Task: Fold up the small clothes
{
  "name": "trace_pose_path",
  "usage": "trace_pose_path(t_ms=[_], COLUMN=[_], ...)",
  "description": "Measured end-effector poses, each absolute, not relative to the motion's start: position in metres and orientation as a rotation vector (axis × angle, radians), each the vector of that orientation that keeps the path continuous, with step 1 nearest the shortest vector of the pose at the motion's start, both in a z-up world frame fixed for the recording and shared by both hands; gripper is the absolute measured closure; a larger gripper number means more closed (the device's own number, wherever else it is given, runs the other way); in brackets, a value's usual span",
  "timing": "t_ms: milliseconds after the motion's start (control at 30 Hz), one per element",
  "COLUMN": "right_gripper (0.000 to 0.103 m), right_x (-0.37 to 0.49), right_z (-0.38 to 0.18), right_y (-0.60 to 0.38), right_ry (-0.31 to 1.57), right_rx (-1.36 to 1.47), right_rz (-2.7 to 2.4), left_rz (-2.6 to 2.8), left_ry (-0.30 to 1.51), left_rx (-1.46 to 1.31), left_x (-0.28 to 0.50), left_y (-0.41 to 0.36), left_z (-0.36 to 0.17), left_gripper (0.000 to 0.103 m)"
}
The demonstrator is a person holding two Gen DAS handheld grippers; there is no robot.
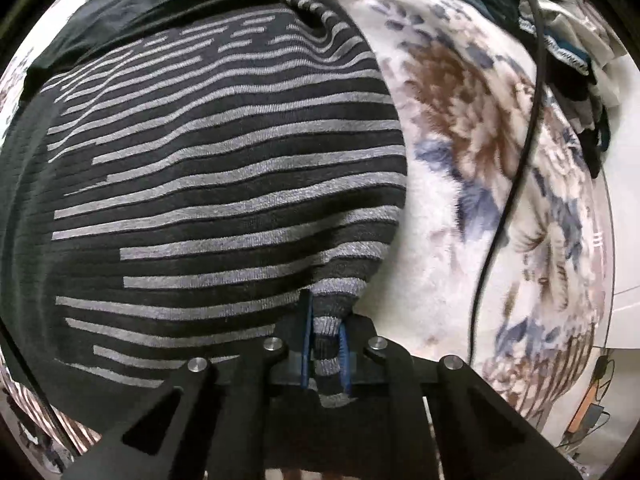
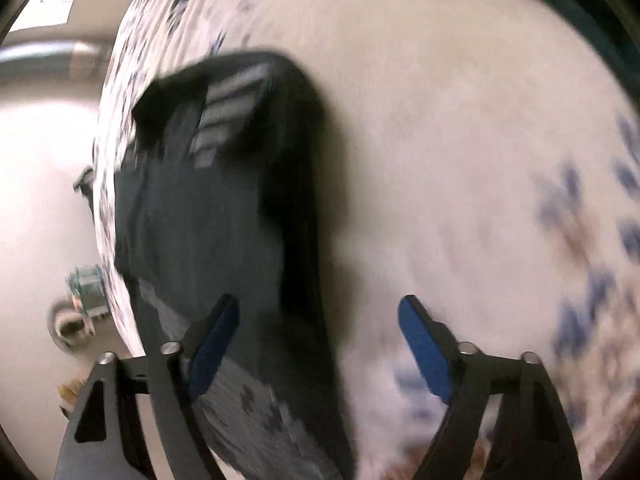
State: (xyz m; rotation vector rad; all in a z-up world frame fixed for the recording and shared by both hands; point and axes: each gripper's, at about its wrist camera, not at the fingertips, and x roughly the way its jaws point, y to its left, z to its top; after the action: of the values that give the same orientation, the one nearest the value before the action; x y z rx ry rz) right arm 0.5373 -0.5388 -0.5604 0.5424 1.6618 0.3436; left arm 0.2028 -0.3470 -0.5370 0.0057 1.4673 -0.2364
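A black garment with grey stripes (image 1: 224, 184) fills most of the left wrist view, lying on a white floral blanket (image 1: 480, 160). My left gripper (image 1: 326, 348) is shut on a pinched fold at the garment's near right edge; the cloth sits between the blue pads. In the blurred right wrist view the same dark garment (image 2: 224, 208) lies at the left on the blanket (image 2: 440, 160). My right gripper (image 2: 320, 344) is open and empty; its left finger (image 2: 212, 344) is over the garment's edge, its right finger (image 2: 428, 352) over bare blanket.
A black cable (image 1: 516, 152) runs down across the blanket right of the garment. A pile of other clothes (image 1: 568, 40) lies at the far right. The bed edge and pale floor (image 2: 44, 200) show at the left of the right wrist view.
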Motion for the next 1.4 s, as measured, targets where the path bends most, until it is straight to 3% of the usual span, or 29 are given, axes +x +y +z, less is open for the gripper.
trace_pose_path(t_ms=[67,133,233,567,833,1167,1400], right_gripper=[0.039,0.069,0.079,0.084,0.092,0.094,0.091], right_x=[0.553,0.565,0.570,0.572,0.577,0.575,0.578], right_z=[-0.574,-0.578,-0.574,-0.483,-0.406,-0.481,-0.515], right_y=[-0.535,-0.523,-0.506,-0.447,-0.283,-0.046,0.001], right_ry=[1.663,1.657,1.653,1.593,1.573,1.619,1.679], right_rx=[0.588,0.619,0.576,0.381,0.132,-0.134,-0.219], right_rz=[0.323,0.355,0.342,0.334,0.372,0.280,0.158], left_rz=[-0.243,-0.252,-0.259,-0.187,-0.015,0.165,0.035], left_ry=[1.451,1.439,1.417,1.314,1.310,1.364,1.395], left_rx=[0.005,-0.005,-0.023,-0.187,-0.394,-0.608,-0.683], left_x=[0.201,0.201,0.196,0.195,0.179,0.156,0.154], left_y=[-0.345,-0.344,-0.338,-0.242,-0.106,0.050,0.083], left_z=[-0.527,-0.519,-0.510,-0.438,-0.437,-0.513,-0.526], left_gripper=[0.095,0.095,0.095,0.095,0.097,0.100,0.095])
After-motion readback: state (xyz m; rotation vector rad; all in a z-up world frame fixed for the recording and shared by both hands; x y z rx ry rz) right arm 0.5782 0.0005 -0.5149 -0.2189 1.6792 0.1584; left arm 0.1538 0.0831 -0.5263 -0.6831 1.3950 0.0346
